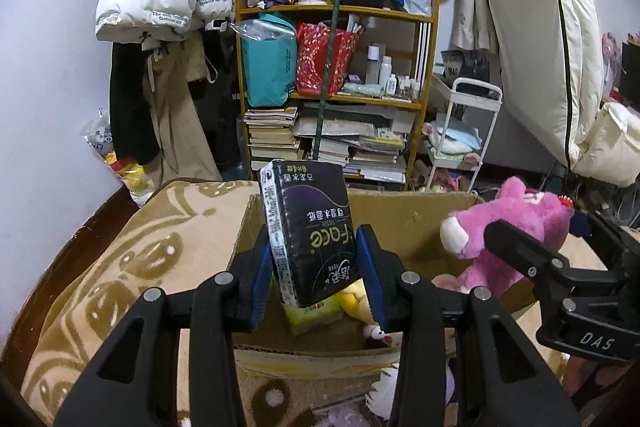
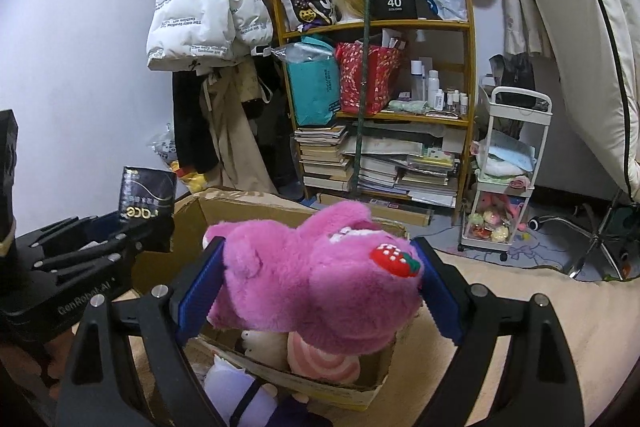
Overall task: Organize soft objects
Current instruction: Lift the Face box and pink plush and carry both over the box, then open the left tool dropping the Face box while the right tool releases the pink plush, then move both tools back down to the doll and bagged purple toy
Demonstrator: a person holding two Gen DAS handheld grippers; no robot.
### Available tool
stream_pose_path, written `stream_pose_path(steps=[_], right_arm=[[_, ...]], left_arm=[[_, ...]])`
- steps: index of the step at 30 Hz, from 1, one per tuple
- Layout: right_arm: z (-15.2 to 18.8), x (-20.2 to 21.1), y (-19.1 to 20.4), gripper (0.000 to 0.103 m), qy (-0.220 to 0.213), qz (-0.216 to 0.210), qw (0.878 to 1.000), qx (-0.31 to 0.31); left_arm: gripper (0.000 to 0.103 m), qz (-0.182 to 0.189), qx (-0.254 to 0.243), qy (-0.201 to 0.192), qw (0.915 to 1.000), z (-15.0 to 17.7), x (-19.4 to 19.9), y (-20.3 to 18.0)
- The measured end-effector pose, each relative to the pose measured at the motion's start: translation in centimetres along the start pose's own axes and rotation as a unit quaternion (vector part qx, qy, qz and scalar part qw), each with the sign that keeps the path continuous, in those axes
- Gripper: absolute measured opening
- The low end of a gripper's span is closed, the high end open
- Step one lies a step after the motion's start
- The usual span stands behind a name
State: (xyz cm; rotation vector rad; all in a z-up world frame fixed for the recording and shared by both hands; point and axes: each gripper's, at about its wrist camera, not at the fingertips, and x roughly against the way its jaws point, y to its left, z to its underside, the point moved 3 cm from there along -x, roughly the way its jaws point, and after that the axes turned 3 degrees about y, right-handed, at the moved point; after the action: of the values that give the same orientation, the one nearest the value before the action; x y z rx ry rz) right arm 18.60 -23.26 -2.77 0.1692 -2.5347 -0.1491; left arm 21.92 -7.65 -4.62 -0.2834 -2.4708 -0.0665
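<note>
My left gripper (image 1: 316, 267) is shut on a black tissue pack (image 1: 308, 231) and holds it upright above the open cardboard box (image 1: 404, 215). My right gripper (image 2: 316, 283) is shut on a pink plush bear (image 2: 316, 279) with a strawberry patch, held over the same box (image 2: 188, 211). The bear also shows in the left wrist view (image 1: 516, 223), and the tissue pack in the right wrist view (image 2: 146, 199). Inside the box lie a green tissue pack (image 1: 312, 315), a yellow plush (image 1: 356, 299), a pink striped plush (image 2: 324, 359) and a white plush (image 2: 264, 343).
The box sits on a tan patterned blanket (image 1: 140, 259). Behind it stand a wooden shelf (image 1: 336, 99) with books and bags, a white trolley (image 2: 504, 179), hanging coats (image 1: 160, 7) and a folded mattress (image 1: 548, 39). A purple-white plush (image 2: 240, 391) lies in front of the box.
</note>
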Motion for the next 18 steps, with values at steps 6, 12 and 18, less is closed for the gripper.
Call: stream_pose_path(steps=[6,12,18], right_arm=[[0.5,-0.3,0.2,0.095,0.011,-0.002,1.000,0.001],[0.6,-0.3,-0.4,0.100,0.015,-0.004,1.000,-0.011],[0.8,-0.1,-1.1,0.103,0.017,-0.002,0.999,-0.028]], left_arm=[[0.051,-0.002,-0.003,0.015,0.9999,0.4,-0.5,-0.1],[0.057,-0.009,-0.002,0.022,0.9997,0.7,-0.6,0.2],[0.070,-0.022,-0.005,0.028,0.9994,1.0,-0.1,0.8]])
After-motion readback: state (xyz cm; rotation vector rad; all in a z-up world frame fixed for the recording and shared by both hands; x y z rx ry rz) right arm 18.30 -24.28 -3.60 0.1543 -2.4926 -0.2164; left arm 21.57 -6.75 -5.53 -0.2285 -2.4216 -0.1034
